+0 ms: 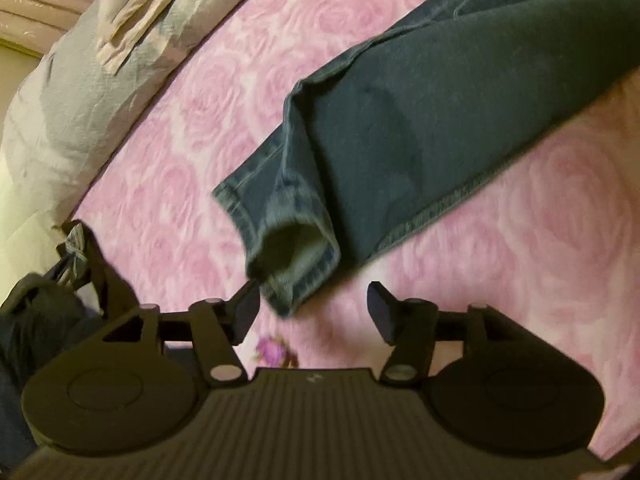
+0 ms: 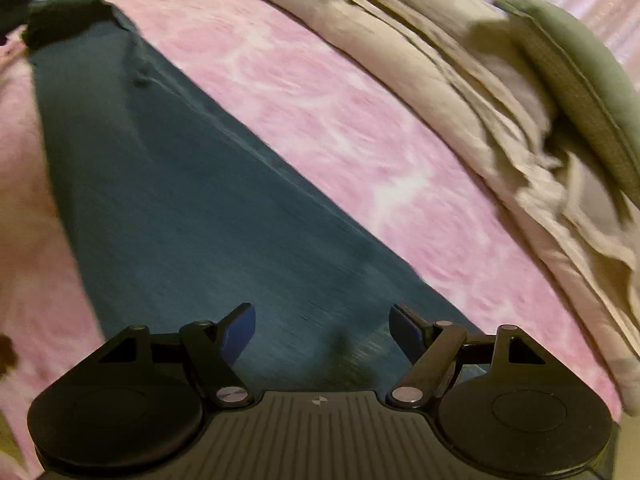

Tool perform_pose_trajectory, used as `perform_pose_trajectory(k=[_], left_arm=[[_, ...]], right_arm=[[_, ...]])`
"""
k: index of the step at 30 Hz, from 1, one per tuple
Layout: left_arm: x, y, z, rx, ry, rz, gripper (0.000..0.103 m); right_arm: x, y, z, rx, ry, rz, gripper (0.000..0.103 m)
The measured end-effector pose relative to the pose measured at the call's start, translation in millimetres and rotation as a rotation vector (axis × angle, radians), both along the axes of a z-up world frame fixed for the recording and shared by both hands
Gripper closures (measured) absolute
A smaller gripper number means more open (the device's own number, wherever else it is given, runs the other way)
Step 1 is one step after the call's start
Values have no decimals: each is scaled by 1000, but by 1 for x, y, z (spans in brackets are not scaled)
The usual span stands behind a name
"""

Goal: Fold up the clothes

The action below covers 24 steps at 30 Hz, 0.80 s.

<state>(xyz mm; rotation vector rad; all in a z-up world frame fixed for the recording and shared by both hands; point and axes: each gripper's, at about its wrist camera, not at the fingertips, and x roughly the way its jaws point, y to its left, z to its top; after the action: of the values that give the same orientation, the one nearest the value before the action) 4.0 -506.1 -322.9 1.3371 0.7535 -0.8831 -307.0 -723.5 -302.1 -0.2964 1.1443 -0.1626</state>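
Dark blue jeans (image 1: pixel 420 128) lie on a pink rose-patterned bedspread (image 1: pixel 192 112). In the left wrist view the leg hems (image 1: pixel 288 252) point toward my left gripper (image 1: pixel 314 312), which is open just short of the cuff with nothing between its fingers. In the right wrist view the jeans (image 2: pixel 168 184) stretch away as a long dark strip. My right gripper (image 2: pixel 322 332) hovers open over the near part of the denim, gripping nothing. That view is blurred.
A crumpled grey-beige duvet (image 1: pixel 80 92) is bunched along the far side of the bed; in the right view the duvet (image 2: pixel 460 100) carries a green pillow (image 2: pixel 580 92). A dark bag or garment (image 1: pixel 48 308) sits at the left edge.
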Motion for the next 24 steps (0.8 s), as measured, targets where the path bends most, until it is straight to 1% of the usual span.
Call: perform_pose_trajectory(k=[2, 4, 7, 8, 9, 10, 11, 12, 14, 15, 16, 17, 19, 20, 21, 23, 24], left_arm=[[3, 4, -1, -8, -32, -33, 35], [11, 1, -5, -17, -53, -50, 35], [29, -9, -11, -69, -5, -49, 36], [37, -12, -13, -92, 27, -48, 47], [47, -15, -13, -115, 74, -34, 79], [59, -18, -13, -138, 123, -16, 96], [74, -20, -11, -163, 152, 9, 100], [90, -21, -10, -189, 174, 38, 101], [129, -22, -11, -211, 206, 102, 101], [148, -20, -12, -205, 212, 125, 101], [163, -17, -14, -198, 206, 135, 100], [174, -12, -13, -200, 193, 122, 100], [173, 0, -11, -200, 176, -5, 92], [171, 6, -10, -200, 168, -75, 80], [164, 14, -12, -197, 162, -169, 62], [141, 33, -13, -218, 176, -356, 47], [127, 41, -14, -226, 170, -455, 44]], right_arm=[[8, 10, 0, 8, -10, 17, 26], [17, 18, 3, 21, -25, 7, 26], [31, 32, 4, 21, -26, 3, 26], [36, 39, 4, 9, -21, 9, 26], [41, 46, 4, -5, -16, 15, 26], [46, 52, 4, -26, -11, 17, 26], [51, 58, 5, -46, -8, 16, 26], [56, 64, 6, -62, -8, 5, 26], [66, 72, 8, -77, -12, -40, 26], [73, 78, 9, -77, -14, -81, 26], [79, 83, 9, -68, -18, -119, 26], [85, 90, 8, -50, -22, -156, 26], [96, 106, 7, -11, -31, -224, 26], [101, 114, 7, 11, -37, -256, 26], [105, 123, 7, 32, -42, -286, 26], [108, 141, 3, 69, -42, -330, 26], [109, 149, 1, 78, -40, -345, 21]])
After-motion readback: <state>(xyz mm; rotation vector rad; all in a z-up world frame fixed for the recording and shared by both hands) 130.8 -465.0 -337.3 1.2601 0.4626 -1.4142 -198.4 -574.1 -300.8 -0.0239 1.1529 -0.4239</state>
